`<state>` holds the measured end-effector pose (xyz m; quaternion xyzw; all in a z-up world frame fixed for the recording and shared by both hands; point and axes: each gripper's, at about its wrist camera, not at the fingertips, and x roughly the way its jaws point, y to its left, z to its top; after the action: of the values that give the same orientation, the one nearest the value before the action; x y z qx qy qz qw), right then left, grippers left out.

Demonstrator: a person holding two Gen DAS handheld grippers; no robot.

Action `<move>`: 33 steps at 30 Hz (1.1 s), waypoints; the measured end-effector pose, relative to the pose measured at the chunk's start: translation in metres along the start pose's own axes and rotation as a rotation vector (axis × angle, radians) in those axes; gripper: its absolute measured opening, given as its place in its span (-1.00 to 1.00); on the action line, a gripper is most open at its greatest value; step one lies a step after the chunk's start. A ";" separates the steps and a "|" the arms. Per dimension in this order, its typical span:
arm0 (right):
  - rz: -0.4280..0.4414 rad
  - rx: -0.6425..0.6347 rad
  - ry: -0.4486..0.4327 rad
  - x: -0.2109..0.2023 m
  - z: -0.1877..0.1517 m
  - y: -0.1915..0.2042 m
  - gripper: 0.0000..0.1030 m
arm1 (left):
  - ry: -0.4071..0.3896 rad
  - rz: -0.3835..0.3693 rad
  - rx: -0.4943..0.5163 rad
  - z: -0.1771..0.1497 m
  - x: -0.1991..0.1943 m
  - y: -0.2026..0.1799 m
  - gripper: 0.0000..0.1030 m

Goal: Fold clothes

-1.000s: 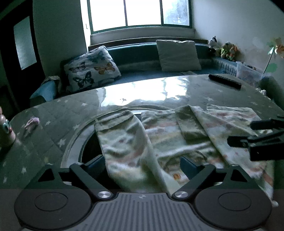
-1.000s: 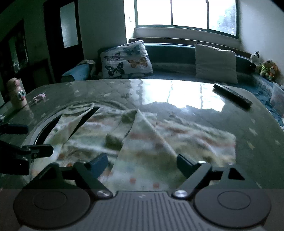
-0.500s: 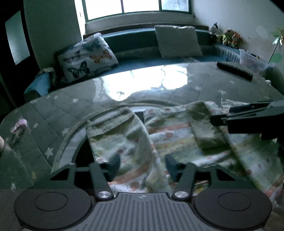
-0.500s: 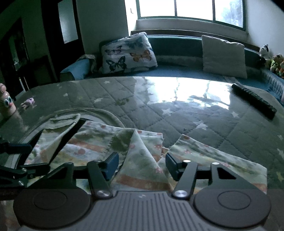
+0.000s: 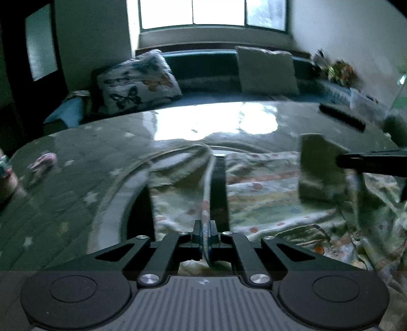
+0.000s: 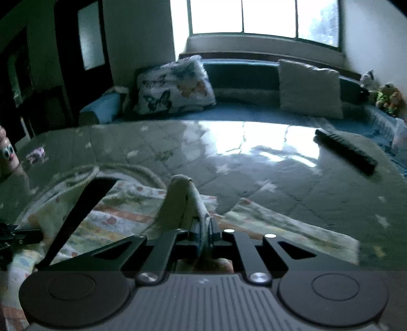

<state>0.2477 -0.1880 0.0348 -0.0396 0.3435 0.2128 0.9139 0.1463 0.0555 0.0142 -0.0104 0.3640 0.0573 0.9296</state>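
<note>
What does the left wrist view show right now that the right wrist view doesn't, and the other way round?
Left only: the left gripper shut on a fold of the garment.
Right only: the right gripper shut on another raised fold, plus a big-eyed figurine at the left edge.
Both: the garment on the table, remote, butterfly pillow, plain pillow and window.

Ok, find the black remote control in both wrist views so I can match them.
Left wrist view: the remote control lies far right on the table, blurred, above the right tool.
Right wrist view: the remote lies right of centre, beyond the garment.
Shared landmark: the butterfly pillow on the sofa.
</note>
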 end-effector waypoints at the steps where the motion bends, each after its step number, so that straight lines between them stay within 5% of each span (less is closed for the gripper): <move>1: -0.007 0.010 -0.015 -0.009 -0.001 -0.003 -0.89 | -0.011 0.005 -0.012 -0.003 -0.007 0.005 -0.93; 16: -0.231 0.241 -0.188 -0.166 -0.077 -0.088 -0.90 | -0.075 0.069 -0.178 -0.076 -0.097 0.062 -0.97; 27: -0.357 0.440 -0.084 -0.213 -0.172 -0.129 -0.81 | -0.022 0.126 -0.197 -0.117 -0.118 0.081 -0.99; 33: -0.458 0.441 -0.090 -0.227 -0.188 -0.136 -0.57 | -0.029 0.115 -0.180 -0.112 -0.119 0.077 -0.91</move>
<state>0.0366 -0.4341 0.0279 0.0926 0.3230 -0.0766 0.9388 -0.0248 0.1131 0.0147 -0.0722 0.3440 0.1434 0.9251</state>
